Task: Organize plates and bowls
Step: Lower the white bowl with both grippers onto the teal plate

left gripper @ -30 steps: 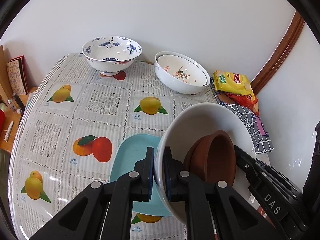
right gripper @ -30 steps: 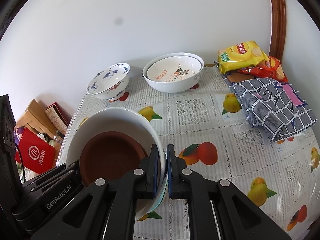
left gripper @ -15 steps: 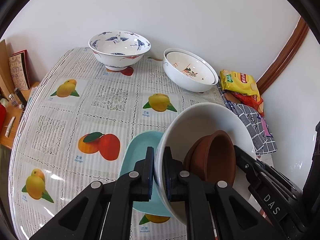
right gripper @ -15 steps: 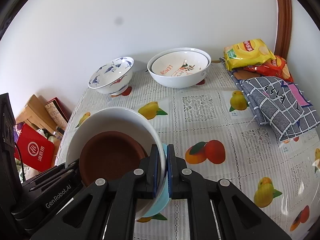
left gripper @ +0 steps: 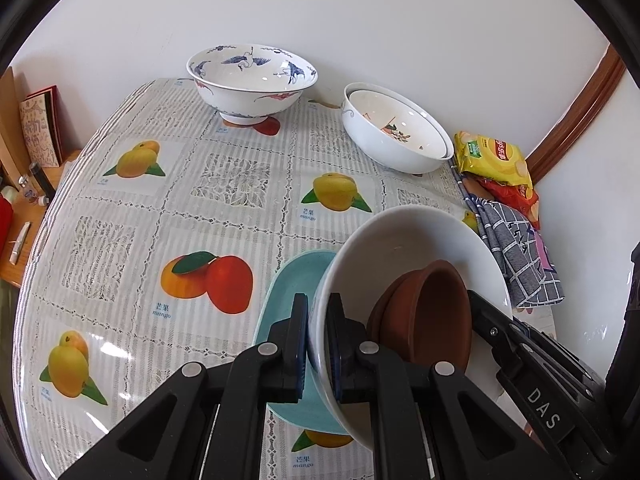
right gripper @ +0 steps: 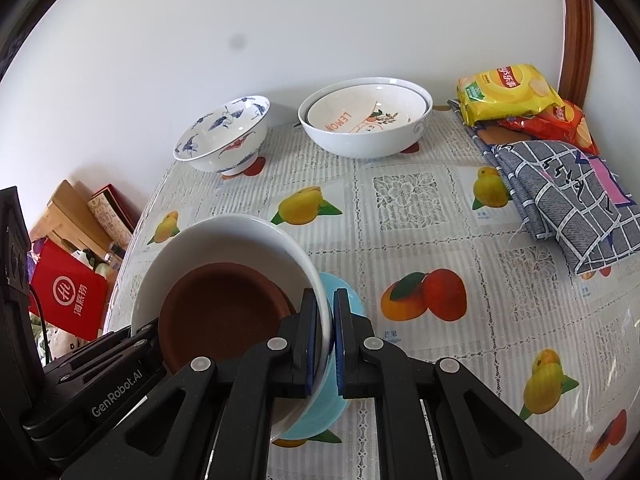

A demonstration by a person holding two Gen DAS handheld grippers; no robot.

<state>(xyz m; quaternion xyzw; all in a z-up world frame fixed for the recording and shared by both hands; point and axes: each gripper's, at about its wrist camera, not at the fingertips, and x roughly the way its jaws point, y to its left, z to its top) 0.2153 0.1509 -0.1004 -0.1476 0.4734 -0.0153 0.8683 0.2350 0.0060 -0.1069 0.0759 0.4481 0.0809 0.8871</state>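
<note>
Both tongs clamp the rim of the white bowl: the left gripper at its 9 o'clock edge, the right gripper at 3 o'clock. A brown dish sits inside. The teal plate beneath is mostly hidden; whether the bowl touches it is unclear.
</note>
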